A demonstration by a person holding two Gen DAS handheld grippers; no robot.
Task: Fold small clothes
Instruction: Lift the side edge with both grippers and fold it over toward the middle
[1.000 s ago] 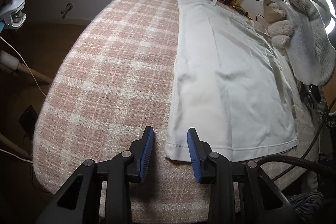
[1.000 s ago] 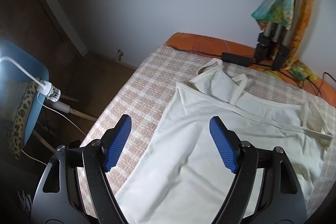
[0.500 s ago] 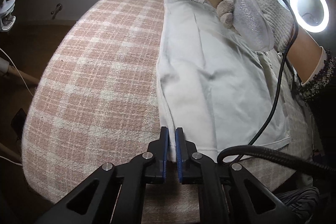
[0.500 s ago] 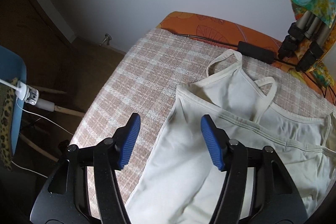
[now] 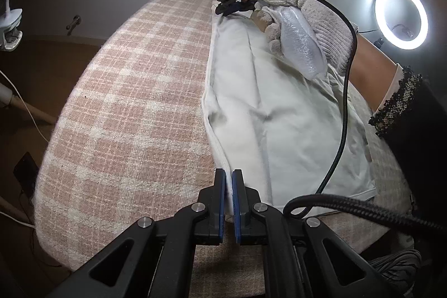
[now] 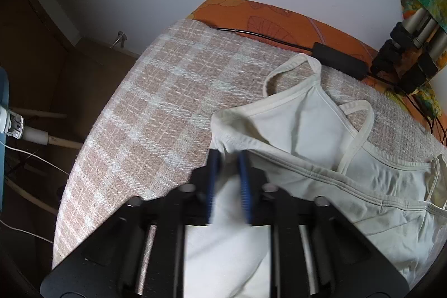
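Note:
A white strappy top (image 5: 279,113) lies flat on a pink plaid cloth (image 5: 134,113). My left gripper (image 5: 228,180) is shut on the top's near left hem corner. My right gripper (image 6: 228,158) is closed on the top's (image 6: 301,124) upper left edge below the straps (image 6: 360,136); it also shows far off in the left wrist view (image 5: 232,9), held by a gloved hand (image 5: 301,27). The fabric bunches between its blue pads (image 6: 244,180).
The plaid cloth (image 6: 156,113) ends at a rounded left edge with a drop to a dark floor. A black power brick and cable (image 6: 338,60) lie on an orange sheet (image 6: 279,16) beyond. A tripod (image 6: 410,52) stands far right. A ring light (image 5: 401,20) glows at the right.
My left gripper closed on the hem corner half a second ago and still holds it. My right gripper has moved down to the top's upper edge and closed on it.

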